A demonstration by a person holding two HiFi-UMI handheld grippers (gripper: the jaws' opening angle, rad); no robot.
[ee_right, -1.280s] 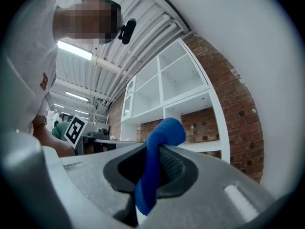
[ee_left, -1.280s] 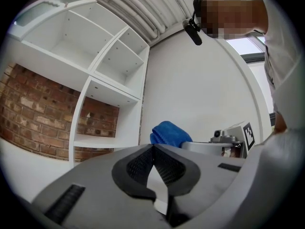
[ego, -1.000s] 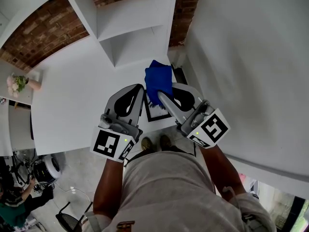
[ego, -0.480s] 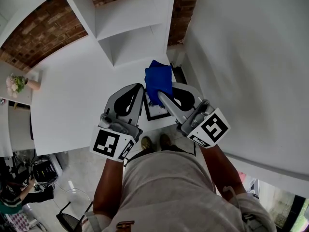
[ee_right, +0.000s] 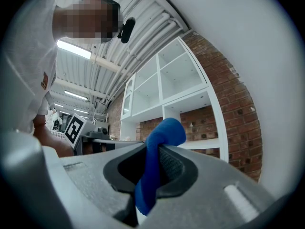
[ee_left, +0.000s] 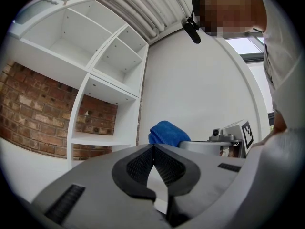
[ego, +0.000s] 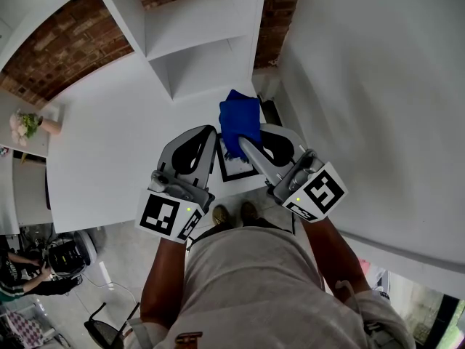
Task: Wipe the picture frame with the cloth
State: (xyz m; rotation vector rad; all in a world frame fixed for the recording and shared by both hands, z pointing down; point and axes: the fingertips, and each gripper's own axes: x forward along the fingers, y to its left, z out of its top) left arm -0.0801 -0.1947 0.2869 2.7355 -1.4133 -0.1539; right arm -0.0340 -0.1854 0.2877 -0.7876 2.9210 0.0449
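My right gripper [ego: 240, 143] is shut on a folded blue cloth [ego: 240, 122], which stands up out of the jaws [ee_right: 157, 161]. Just below the two grippers, a black picture frame [ego: 234, 173] with a white mat lies on the white table [ego: 109, 144]; both grippers partly cover it. Left of the cloth, my left gripper [ego: 211, 135] is shut with nothing in it, its pads meeting [ee_left: 153, 149]. From the left gripper view the blue cloth [ee_left: 167, 132] shows ahead to the right, beside the right gripper's marker cube [ee_left: 248, 132].
A white shelf unit [ego: 189, 42] stands against a brick wall [ego: 65, 49] beyond the table. A plain white wall [ego: 363, 86] closes the right side. A small flower pot [ego: 29, 126] sits far left. The table's near edge is by my shoes [ego: 221, 215].
Both grippers, the cloth and the frame stay where they were. Only a person at the lower left of the head view has shifted.
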